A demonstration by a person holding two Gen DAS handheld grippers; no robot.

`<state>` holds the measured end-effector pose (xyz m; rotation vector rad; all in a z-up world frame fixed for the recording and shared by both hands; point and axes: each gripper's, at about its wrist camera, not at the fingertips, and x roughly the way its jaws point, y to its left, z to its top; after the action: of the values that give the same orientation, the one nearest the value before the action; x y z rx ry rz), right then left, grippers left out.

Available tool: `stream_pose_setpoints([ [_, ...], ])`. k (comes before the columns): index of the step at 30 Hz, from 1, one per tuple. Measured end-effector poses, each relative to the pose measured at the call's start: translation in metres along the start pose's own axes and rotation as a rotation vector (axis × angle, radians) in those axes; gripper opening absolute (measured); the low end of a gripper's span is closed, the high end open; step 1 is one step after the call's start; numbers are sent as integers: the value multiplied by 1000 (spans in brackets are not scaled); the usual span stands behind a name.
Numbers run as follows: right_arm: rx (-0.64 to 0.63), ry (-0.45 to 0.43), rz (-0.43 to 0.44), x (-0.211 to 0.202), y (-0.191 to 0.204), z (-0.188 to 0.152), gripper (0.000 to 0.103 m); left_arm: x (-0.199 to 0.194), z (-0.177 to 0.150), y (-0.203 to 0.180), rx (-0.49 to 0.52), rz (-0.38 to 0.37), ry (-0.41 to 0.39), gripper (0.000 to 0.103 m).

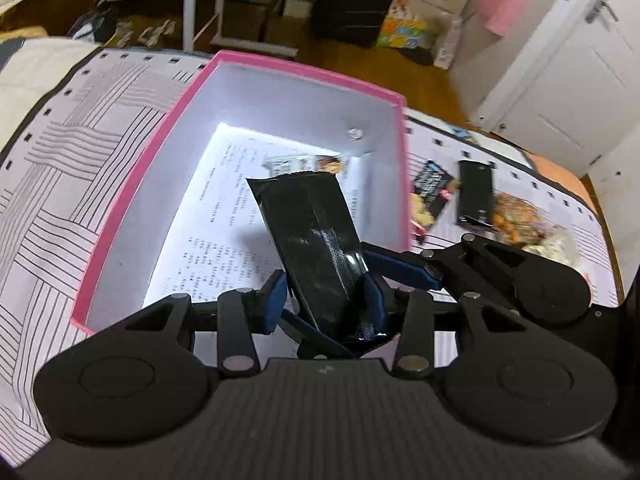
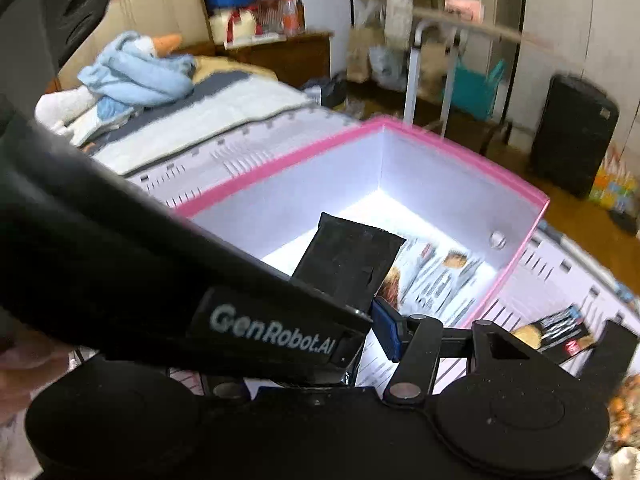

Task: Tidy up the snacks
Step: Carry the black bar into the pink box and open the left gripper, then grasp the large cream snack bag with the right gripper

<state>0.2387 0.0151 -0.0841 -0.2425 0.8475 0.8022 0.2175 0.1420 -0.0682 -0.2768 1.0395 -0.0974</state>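
A pink box (image 1: 132,184) with a white inside sits open on the patterned bedspread; it also shows in the right wrist view (image 2: 256,184). My left gripper (image 1: 324,300) is shut on a black snack packet (image 1: 312,236) and holds it over the box's near edge. A printed sheet and a small snack pack (image 1: 304,164) lie on the box floor. My right gripper (image 2: 360,320) sits just behind; the left gripper's body hides its left finger. The black packet (image 2: 348,260) stands in front of it.
More snacks lie on the bedspread right of the box: a dark cracker pack (image 1: 430,192), a black packet (image 1: 476,194) and a clear bag of mixed snacks (image 1: 520,216). A suitcase (image 1: 356,0) and door (image 1: 568,80) stand beyond the bed. A plush goose (image 2: 132,76) lies far left.
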Motion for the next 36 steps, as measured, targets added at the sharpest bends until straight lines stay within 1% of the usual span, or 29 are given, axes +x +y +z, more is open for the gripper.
stream_pose_setpoints([
  [2, 5, 45, 6, 10, -1, 1, 63, 13, 2, 7, -27, 1, 28, 40],
  [4, -45, 55, -25, 14, 6, 0, 65, 25, 2, 14, -56, -2, 58, 40],
  [6, -59, 57, -26, 13, 11, 0, 65, 33, 2, 18, -80, -13, 67, 40],
  [7, -58, 59, -39, 13, 12, 0, 69, 37, 2, 20, -93, -15, 76, 40],
  [8, -57, 51, -47, 11, 12, -1, 70, 40, 2, 22, -100, -12, 80, 41],
  [10, -42, 25, -39, 4, 10, -1, 75, 40, 0, 24, -115, -6, 76, 48],
  [13, -7, -2, -32, -19, 6, -4, 77, 30, -3, 23, -109, -5, 53, 51],
  [16, 0, -37, -20, -48, 1, -12, 79, 9, -4, 16, -57, -1, 21, 55],
  [18, 5, -63, -27, -75, -4, -20, 80, -7, -6, 9, -10, 3, 3, 55],
  [22, 25, -92, -49, -120, -20, -34, 80, -37, -7, -1, 53, -31, -25, 56],
  [24, 45, -99, -56, -139, -29, -38, 80, -51, -7, -8, 74, -53, -36, 60],
  [27, 81, -101, -65, -166, -42, -41, 80, -72, -9, -23, 113, -93, -62, 64],
  [31, 121, -108, -60, -206, -61, -49, 83, -93, -12, -56, 203, -142, -95, 70],
  [32, 130, -102, -60, -212, -67, -51, 83, -96, -12, -65, 221, -155, -97, 71],
  [34, 148, -84, -79, -224, -80, -59, 90, -99, -12, -84, 250, -180, -100, 73],
  [36, 160, -54, -108, -230, -93, -66, 91, -95, -11, -102, 278, -201, -99, 78],
])
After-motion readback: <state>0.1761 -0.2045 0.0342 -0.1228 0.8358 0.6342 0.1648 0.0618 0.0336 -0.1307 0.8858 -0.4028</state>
